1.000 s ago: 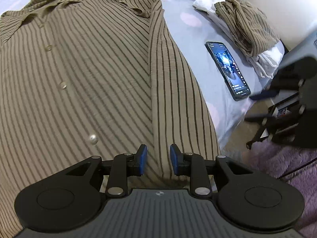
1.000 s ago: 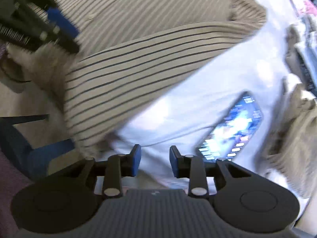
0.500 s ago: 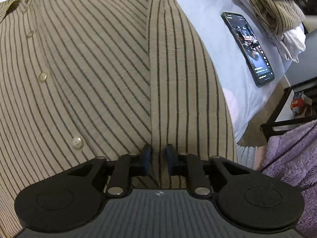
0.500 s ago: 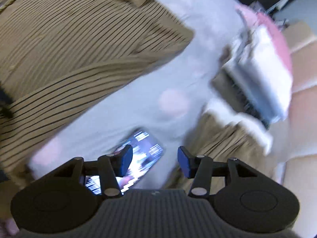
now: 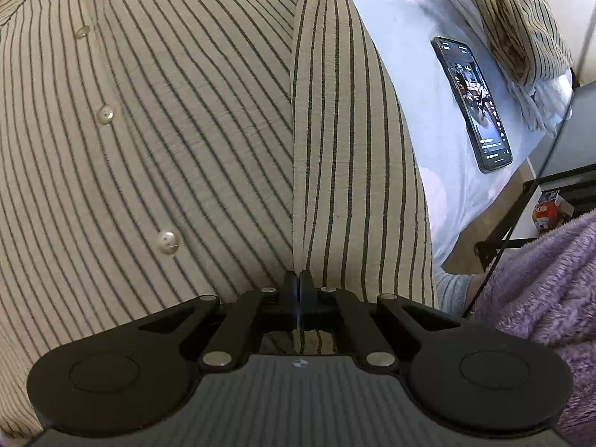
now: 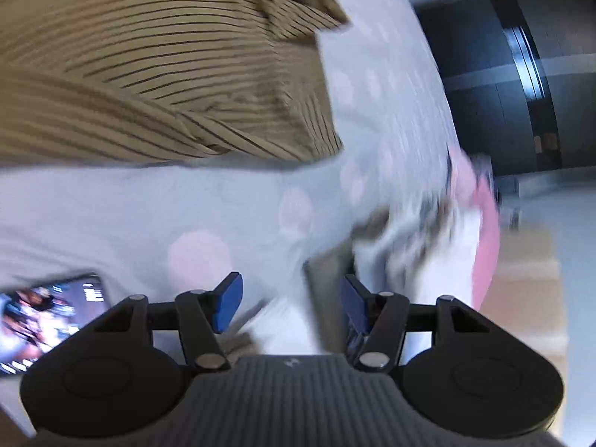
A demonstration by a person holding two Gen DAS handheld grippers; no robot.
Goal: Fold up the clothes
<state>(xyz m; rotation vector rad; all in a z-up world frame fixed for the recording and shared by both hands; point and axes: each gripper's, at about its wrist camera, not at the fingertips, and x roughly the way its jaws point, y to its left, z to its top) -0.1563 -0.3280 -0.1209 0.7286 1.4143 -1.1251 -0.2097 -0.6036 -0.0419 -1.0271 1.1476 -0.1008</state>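
Observation:
A tan shirt [image 5: 167, 130] with dark stripes and pale buttons lies spread, front up, on a light blue bedsheet [image 5: 409, 56]. Its sleeve [image 5: 354, 149] rests along the body's right side. My left gripper [image 5: 298, 283] points steeply down and is shut on the shirt fabric at the seam between body and sleeve. In the blurred right wrist view the shirt [image 6: 167, 74] lies at the upper left. My right gripper [image 6: 290, 298] hangs open over the sheet [image 6: 223, 205], holding nothing, between the phone and a pile of clothes.
A lit phone [image 5: 473, 100] lies on the sheet right of the sleeve, at lower left [image 6: 44, 313] in the right wrist view. Beyond it are a folded striped garment [image 5: 514, 26] on white cloth [image 5: 547, 100]. A black side table [image 5: 558, 186] and purple fluffy fabric [image 5: 540, 298] are right.
My left gripper has sunk onto the shirt and its jaws have shut on the fabric. My right gripper has opened, swung away from the sleeve end across the sheet, and rolled.

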